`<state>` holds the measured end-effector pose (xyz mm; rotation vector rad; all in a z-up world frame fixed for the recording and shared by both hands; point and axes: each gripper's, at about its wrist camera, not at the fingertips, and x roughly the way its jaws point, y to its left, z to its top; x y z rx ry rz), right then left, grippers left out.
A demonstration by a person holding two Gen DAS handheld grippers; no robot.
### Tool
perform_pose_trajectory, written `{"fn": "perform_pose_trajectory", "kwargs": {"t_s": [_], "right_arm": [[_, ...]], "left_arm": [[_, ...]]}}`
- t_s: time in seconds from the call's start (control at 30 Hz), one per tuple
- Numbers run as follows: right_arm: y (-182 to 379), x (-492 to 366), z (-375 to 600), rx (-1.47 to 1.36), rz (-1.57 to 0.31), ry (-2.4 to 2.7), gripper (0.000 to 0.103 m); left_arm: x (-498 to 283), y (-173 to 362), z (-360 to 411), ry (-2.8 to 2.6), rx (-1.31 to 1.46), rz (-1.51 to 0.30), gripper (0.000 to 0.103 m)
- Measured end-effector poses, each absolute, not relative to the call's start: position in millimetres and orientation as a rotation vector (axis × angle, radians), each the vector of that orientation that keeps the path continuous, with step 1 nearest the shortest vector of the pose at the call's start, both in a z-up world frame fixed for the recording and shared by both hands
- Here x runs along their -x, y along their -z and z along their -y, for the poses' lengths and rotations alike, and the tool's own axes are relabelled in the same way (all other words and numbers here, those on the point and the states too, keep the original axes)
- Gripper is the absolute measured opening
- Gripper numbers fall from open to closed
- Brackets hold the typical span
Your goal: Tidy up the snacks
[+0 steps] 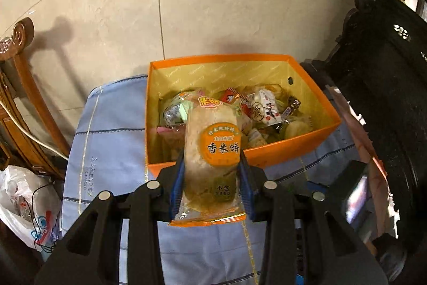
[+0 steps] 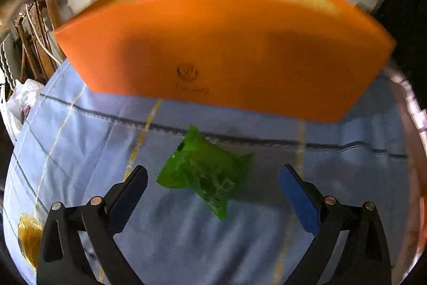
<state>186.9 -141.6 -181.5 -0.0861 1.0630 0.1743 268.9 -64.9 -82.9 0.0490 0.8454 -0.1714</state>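
My left gripper (image 1: 212, 172) is shut on a rice cracker packet (image 1: 212, 151) with an orange label, held above the near edge of an open orange box (image 1: 280, 148). The box holds several wrapped snacks (image 1: 264, 108). In the right wrist view my right gripper (image 2: 213, 178) is open and low over the blue cloth. A green snack packet (image 2: 202, 172) lies on the cloth between its fingers, untouched. The orange box's outer wall (image 2: 226, 44) stands just beyond it.
A blue checked cloth (image 1: 106, 124) covers the table. A wooden chair (image 1: 24, 98) and a white plastic bag (image 1: 24, 205) are at the left. Dark carved furniture (image 1: 387, 71) stands at the right. A yellow-wrapped item (image 2: 29, 237) lies at the cloth's left edge.
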Motion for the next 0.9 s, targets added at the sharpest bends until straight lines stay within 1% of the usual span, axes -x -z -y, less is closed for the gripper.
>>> {"fn": "perform_pose_trajectory", "kwargs": {"t_s": [0.03, 0.07, 0.1, 0.13, 0.2, 0.27, 0.4, 0.47, 0.6, 0.63, 0.67, 0.7, 0.73, 0.77, 0.83, 0.9], "right_arm": [[188, -191, 144, 0.043, -1.096, -0.178, 0.083], [185, -191, 146, 0.034, -1.070, -0.147, 0.048], [182, -192, 148, 0.033, -1.075, -0.124, 0.044], [179, -192, 151, 0.014, -1.083, -0.116, 0.034], [170, -186, 160, -0.063, -1.082, -0.145, 0.033], [156, -178, 162, -0.019, -1.041, -0.109, 0.033], [100, -152, 174, -0.065, -0.914, -0.097, 0.033], [71, -147, 177, -0.103, -0.851, -0.128, 0.033], [-3, -163, 180, -0.055, -0.697, -0.133, 0.034], [-21, -175, 181, -0.065, -0.669, -0.131, 0.035], [-30, -188, 182, -0.066, -0.656, -0.122, 0.040], [-40, -207, 183, -0.063, -0.648, -0.100, 0.045], [-44, -216, 183, -0.063, -0.658, -0.095, 0.080], [-47, -228, 183, -0.057, -0.683, -0.084, 0.099], [-53, -230, 187, -0.051, -0.689, -0.040, 0.099], [-49, -205, 187, -0.037, -0.692, -0.089, 0.099]], "left_arm": [[-271, 83, 61, 0.173, -0.040, -0.853, 0.035], [-271, 84, 61, 0.176, -0.030, -0.859, 0.035], [-269, 84, 59, 0.175, -0.029, -0.860, 0.035], [-269, 85, 59, 0.174, -0.036, -0.863, 0.035], [-267, 84, 60, 0.171, -0.049, -0.864, 0.035], [-265, 83, 60, 0.181, -0.044, -0.863, 0.035], [-261, 75, 61, 0.193, -0.045, -0.845, 0.035], [-262, 68, 61, 0.192, -0.039, -0.838, 0.035], [-269, 42, 63, 0.194, -0.037, -0.783, 0.035], [-273, 32, 65, 0.199, -0.039, -0.758, 0.035], [-276, 27, 66, 0.202, -0.037, -0.743, 0.035], [-280, 20, 66, 0.200, -0.033, -0.723, 0.039], [-286, 13, 66, 0.158, -0.027, -0.701, 0.073], [-290, 8, 65, 0.101, -0.024, -0.698, 0.099], [-288, 1, 60, 0.022, -0.015, -0.671, 0.099], [-274, 6, 55, 0.044, -0.022, -0.662, 0.099]]}}
